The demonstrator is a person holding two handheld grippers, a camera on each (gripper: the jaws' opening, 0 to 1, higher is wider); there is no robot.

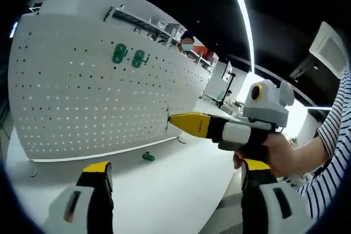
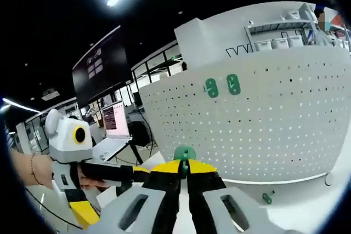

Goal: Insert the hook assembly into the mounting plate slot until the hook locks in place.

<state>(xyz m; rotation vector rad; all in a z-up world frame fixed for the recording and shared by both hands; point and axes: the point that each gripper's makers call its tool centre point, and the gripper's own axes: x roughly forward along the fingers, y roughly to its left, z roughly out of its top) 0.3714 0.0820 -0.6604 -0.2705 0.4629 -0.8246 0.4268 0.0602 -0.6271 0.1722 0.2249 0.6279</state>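
Observation:
A white pegboard [image 1: 88,97] stands on the table, also in the right gripper view [image 2: 263,130]. Two green hooks [image 1: 129,56] hang on its upper part, seen as well at the hooks [image 2: 222,86]. My right gripper [image 2: 185,167] is shut on a green hook assembly [image 2: 185,153], held in front of the board's lower part and apart from it. In the left gripper view the right gripper [image 1: 178,120] comes in from the right, yellow tips pointing at the board's edge. My left gripper [image 1: 176,168] is open and holds nothing. A person's hand holds the left gripper [image 2: 109,190].
A loose green hook [image 1: 148,157] lies on the white table [image 1: 164,195] near the board's foot, also the hook [image 2: 267,197]. Shelves with bins [image 2: 279,36] rise behind the board. A laptop [image 2: 112,127] sits on a desk at the left. A striped sleeve [image 1: 329,152] is at the right.

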